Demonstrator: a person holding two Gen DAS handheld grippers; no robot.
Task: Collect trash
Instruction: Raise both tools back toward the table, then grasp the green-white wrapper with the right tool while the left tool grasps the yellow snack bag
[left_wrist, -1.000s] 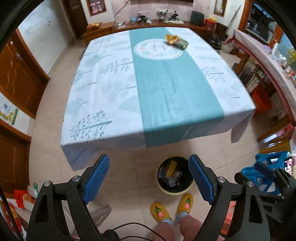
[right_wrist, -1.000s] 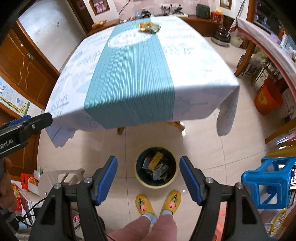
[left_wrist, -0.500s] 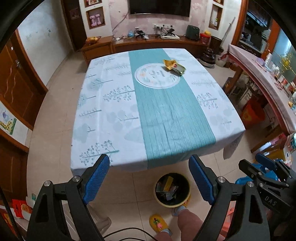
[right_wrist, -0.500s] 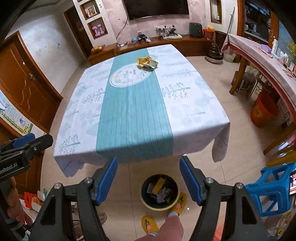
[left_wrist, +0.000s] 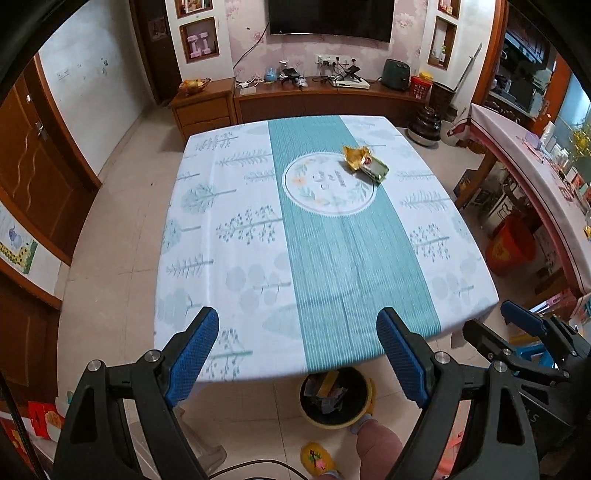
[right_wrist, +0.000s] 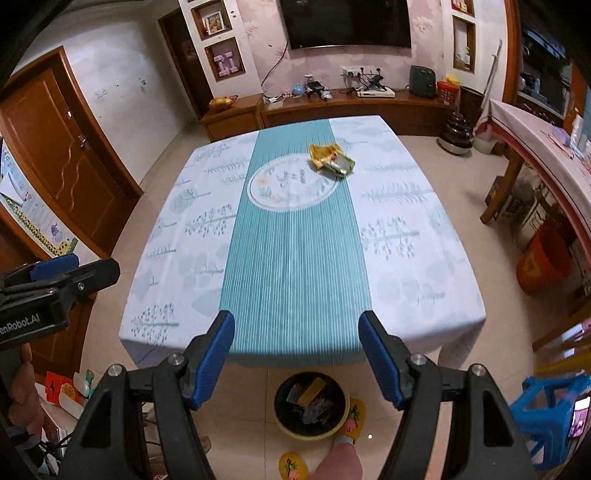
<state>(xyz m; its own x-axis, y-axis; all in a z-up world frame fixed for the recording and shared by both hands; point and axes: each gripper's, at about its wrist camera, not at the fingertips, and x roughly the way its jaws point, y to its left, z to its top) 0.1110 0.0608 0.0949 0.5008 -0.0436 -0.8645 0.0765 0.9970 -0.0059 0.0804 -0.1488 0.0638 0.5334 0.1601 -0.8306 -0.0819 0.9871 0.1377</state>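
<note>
Yellow and green snack wrappers lie together on the far part of the table, at the edge of the round print; they also show in the right wrist view. A yellow-rimmed trash bin with several wrappers in it stands on the floor by the table's near edge, also in the right wrist view. My left gripper is open and empty above the near edge. My right gripper is open and empty beside it.
The table has a white and teal cloth. A wooden sideboard runs along the far wall. An orange bucket, a blue stool and a side counter are at right. My slippered feet are by the bin.
Both grippers have risen and tilted up toward the table. The wrappers now sit lower in view and the bin has slid to the bottom edge. Both jaws stay open.
</note>
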